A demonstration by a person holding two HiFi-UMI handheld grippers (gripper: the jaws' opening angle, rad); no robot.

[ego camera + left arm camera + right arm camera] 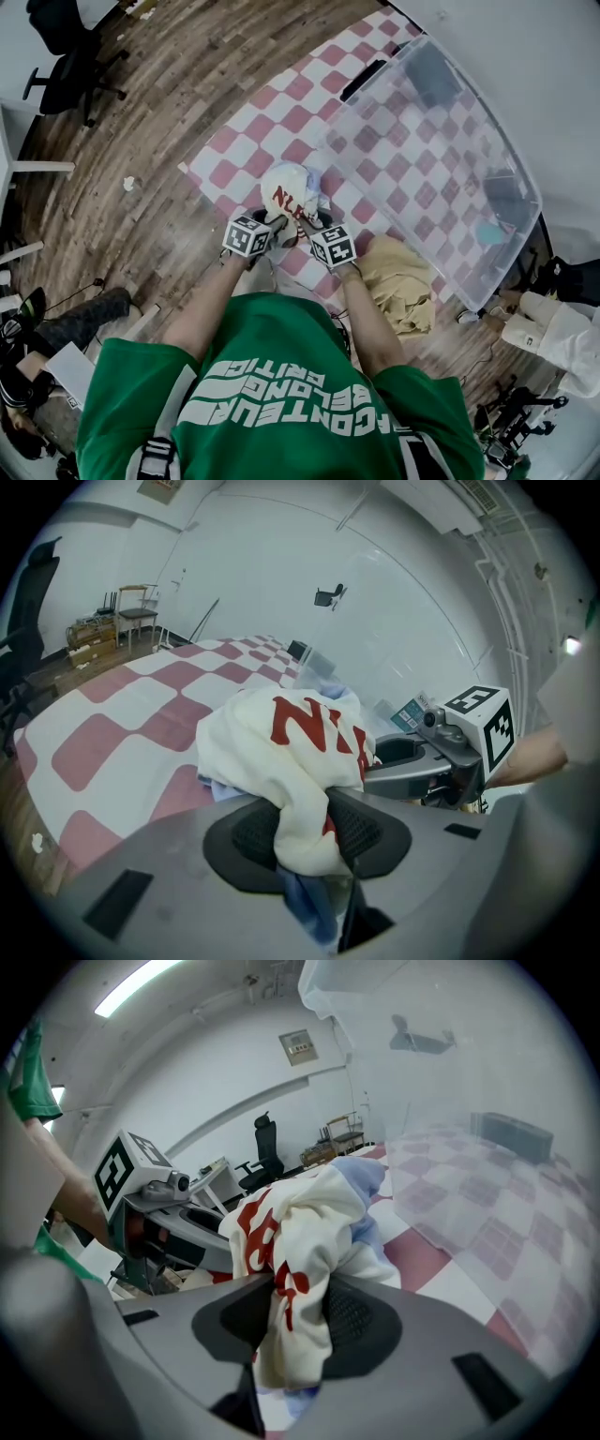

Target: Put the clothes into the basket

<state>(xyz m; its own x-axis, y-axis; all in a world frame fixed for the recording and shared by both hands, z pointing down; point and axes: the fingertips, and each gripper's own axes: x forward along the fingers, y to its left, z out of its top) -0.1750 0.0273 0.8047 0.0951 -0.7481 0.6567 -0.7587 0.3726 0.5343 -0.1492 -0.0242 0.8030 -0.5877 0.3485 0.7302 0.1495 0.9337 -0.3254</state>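
Beside the clear basket, left tool and right tool pinch clothes.

Your green shirt carries white print, upside down to you, roughly "CONTEUR", "BELONG". The white garment shows red letters starting "NI".

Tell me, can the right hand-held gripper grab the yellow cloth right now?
Probably not: the right hand-held gripper is shut on the white garment, though the yellow cloth lies uncovered nearby.
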